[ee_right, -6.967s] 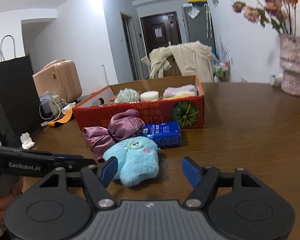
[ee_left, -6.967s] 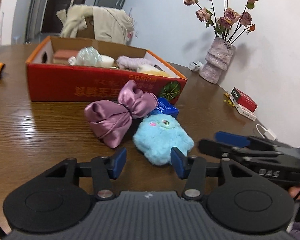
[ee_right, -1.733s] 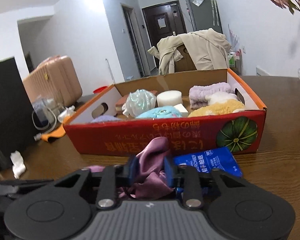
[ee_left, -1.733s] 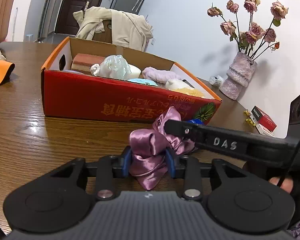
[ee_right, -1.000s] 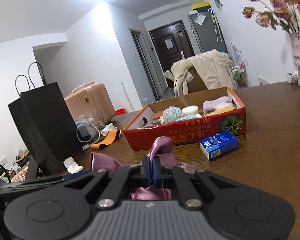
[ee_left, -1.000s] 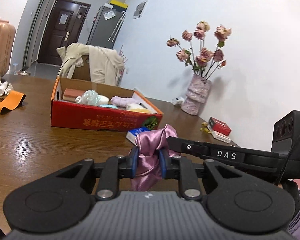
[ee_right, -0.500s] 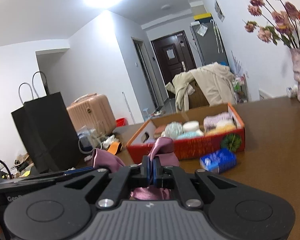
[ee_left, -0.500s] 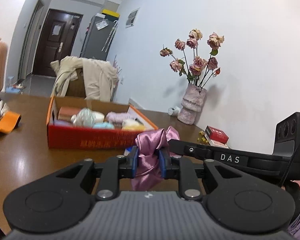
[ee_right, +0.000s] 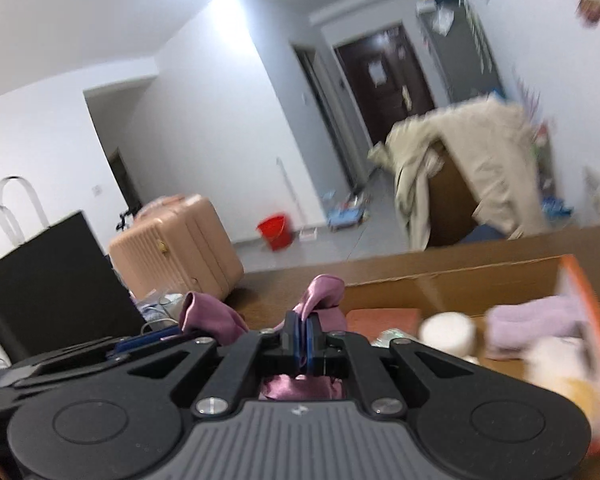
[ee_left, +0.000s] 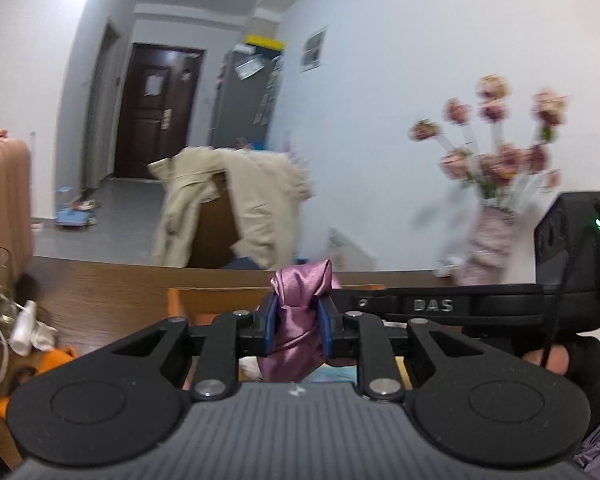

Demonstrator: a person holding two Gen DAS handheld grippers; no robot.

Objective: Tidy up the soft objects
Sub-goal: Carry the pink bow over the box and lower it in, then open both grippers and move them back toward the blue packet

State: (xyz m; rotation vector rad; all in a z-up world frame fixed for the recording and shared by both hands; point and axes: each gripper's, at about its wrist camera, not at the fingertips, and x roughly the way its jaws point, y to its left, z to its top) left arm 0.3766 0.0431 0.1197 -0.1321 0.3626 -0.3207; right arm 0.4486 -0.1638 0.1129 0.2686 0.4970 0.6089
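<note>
We note both grippers, left (ee_left: 296, 330) and right (ee_right: 302, 336), still clamped on shiny purple satin bow (ee_left: 298, 312), now carried over open orange cardboard box (ee_right: 452, 280); earlier short of it.

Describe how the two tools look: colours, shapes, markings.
Both are matte black: ribbed grey-black body, two round side housings, angular linkages with silver pivots, blue pads. The left tool view shows the right tool side-on, lettered "DAS", with a green light and a black cable.

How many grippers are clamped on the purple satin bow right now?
2. The left gripper pinches the bow at one end; the right gripper is shut on another fold, both above the box.
</note>
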